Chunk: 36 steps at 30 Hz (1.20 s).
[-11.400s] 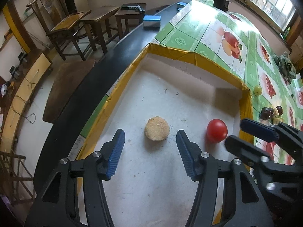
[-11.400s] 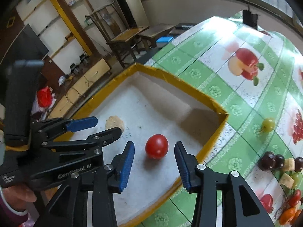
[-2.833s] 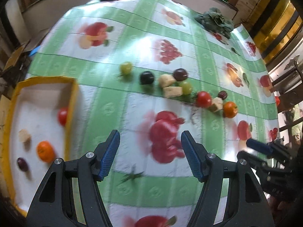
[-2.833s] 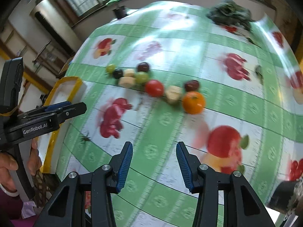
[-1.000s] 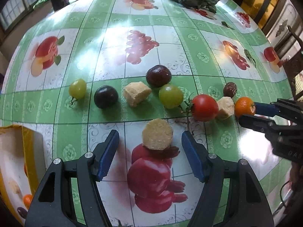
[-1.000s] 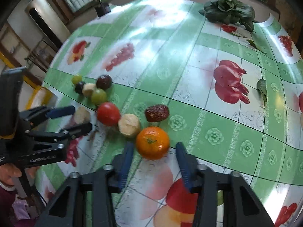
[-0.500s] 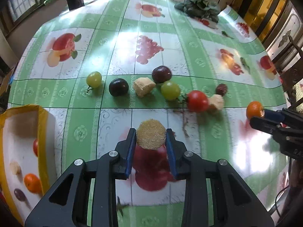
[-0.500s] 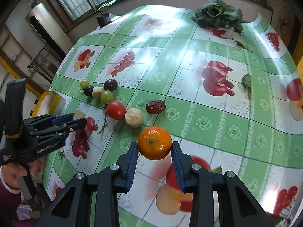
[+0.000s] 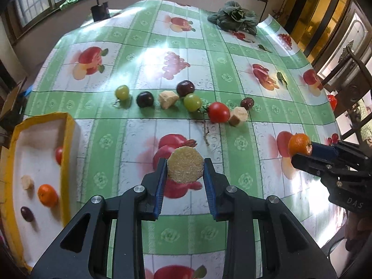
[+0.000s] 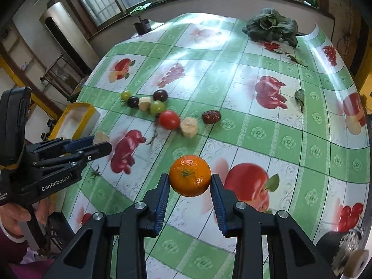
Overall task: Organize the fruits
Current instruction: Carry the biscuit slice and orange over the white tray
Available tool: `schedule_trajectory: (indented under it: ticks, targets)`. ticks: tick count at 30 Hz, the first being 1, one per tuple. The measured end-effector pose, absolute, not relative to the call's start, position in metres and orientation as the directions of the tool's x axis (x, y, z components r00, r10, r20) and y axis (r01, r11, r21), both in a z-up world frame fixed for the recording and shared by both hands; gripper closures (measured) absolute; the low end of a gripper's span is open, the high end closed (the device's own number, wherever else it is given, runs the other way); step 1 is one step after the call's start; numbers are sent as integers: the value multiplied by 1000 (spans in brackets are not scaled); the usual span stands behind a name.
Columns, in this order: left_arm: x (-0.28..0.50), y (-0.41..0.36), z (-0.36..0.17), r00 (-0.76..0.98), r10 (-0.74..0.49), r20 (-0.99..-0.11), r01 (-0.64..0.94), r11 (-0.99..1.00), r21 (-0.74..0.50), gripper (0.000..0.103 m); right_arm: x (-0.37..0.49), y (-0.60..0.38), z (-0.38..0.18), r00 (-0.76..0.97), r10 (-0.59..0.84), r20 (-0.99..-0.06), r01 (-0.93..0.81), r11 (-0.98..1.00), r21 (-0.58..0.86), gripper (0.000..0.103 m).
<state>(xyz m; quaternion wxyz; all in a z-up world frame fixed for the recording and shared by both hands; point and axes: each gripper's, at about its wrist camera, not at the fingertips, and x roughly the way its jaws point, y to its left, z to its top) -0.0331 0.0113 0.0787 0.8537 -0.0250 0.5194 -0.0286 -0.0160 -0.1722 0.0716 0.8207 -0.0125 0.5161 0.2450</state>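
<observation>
i'm partway through sorting. the yellow-rimmed tray (image 9: pixel 69 125) at the table's left edge already holds four pieces that i can see: a tangerine, a dark grape, a pale chunk and something red by the wall. still out on the green tablecloth (image 9: pixel 241 141) in a loose row are a green grape (image 9: pixel 122 91), a dark grape, a pale chunk, a dark plum, another green grape, a tomato (image 9: pixel 218 112), a second pale chunk and a reddish date (image 10: pixel 211 117).

both hands are loaded. my left gripper (image 9: pixel 186 169) is clamped narrow on a round sugary slice (image 9: pixel 185 167), held clear above the cloth and pitched steeply down. my right gripper (image 10: pixel 190 181) pinches an orange tangerine (image 10: pixel 190 175) between its blue pads, also lifted off the table, well right of the tray. i judge both need carrying over to the tray next.
</observation>
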Motion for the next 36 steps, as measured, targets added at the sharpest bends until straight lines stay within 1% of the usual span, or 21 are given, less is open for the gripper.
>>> schedule_trajectory:
  ticks: [6,15,26,36]
  targets:
    - [-47,27,91,489,-34,-872,-7,999,-42,73,-33,-159,76,330,406,-852,-433,867,245,68]
    - [-68,67,105,518,21,-855,-87,996,-29,73,-51,-117,82,297,435,-850,-516,822,240,68]
    - [-94,121,105,514,88,-853,-202,979,-21,73,-60,-58,94,255,474,-842,-628,744,229,68]
    - [-114,157,99,487,135,-863,-290,957,-13,73,-66,-10,92,195,487,-851,-712,667,218,68]
